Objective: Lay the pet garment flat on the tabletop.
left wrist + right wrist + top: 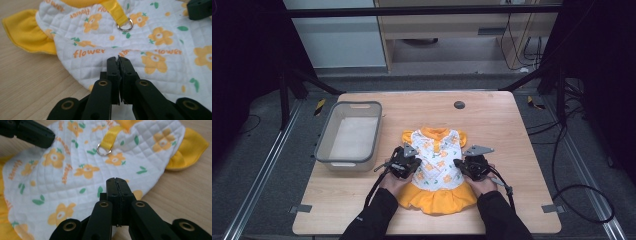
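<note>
Dress (438, 167) flat on surface (502, 125), long axis running away from person, tongs flanking its waist.
High view: left tongs (404, 161) and right tongs (474, 165) equally near. Left gripper view: jaws closed over the quilted edge. Right gripper view: closed likewise, ring (104, 149) ahead.

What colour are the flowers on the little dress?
Orange-yellow, on the dress; clearest in the left gripper view.

Lab or recording rig, not home. Wooden table (492, 120) at frame centre stands inside dark metal frame: black bar (422, 11) across top, slanted struts at upper left and upper right. Black curtains down both sides. Loose cables (572, 165) on grey floor at right (more hang at upper right). Yellow-black hazard tape (319, 106) on floor left of table. Pale cabinet (452, 30) behind, top centre.
</note>
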`<state>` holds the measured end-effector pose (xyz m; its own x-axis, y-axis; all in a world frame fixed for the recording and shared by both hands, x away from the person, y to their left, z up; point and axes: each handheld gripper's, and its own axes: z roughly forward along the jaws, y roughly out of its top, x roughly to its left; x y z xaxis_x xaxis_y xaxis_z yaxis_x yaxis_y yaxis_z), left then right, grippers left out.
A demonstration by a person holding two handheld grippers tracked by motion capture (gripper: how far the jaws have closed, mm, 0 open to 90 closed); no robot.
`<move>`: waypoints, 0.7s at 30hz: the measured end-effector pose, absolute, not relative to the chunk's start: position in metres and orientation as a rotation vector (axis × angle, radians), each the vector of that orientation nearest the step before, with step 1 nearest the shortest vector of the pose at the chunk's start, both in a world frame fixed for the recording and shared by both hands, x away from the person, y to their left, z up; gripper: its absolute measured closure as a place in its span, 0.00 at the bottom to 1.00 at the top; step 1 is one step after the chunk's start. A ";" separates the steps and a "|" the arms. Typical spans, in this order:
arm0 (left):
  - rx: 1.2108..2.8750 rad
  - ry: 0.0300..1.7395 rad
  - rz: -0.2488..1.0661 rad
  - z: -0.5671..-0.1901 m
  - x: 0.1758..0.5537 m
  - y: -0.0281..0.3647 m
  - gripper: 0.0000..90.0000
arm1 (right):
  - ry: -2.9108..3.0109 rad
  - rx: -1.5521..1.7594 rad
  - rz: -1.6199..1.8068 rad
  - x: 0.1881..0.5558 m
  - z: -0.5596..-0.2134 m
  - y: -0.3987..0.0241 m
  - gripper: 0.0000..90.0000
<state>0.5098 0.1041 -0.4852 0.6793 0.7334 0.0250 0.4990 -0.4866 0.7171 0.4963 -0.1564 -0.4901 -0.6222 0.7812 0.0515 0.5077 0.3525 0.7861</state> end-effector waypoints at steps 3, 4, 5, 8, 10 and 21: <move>2.201 0.953 0.427 -0.490 0.511 0.105 0.97 | 2.304 1.146 1.113 0.495 -0.496 -0.157 1.00; 2.215 0.969 0.423 -0.492 0.513 0.106 0.98 | 2.313 1.167 1.086 0.495 -0.500 -0.158 1.00; 2.215 0.969 0.423 -0.492 0.513 0.106 0.98 | 2.313 1.167 1.086 0.495 -0.500 -0.158 1.00; 2.213 0.977 0.411 -0.494 0.513 0.108 0.98 | 2.303 1.173 1.074 0.496 -0.504 -0.158 1.00; 2.215 0.976 0.412 -0.494 0.513 0.108 0.98 | 2.297 1.172 1.076 0.495 -0.504 -0.157 1.00; 2.114 0.929 0.429 -0.464 0.491 0.124 0.82 | 2.205 1.178 1.208 0.486 -0.482 -0.169 0.96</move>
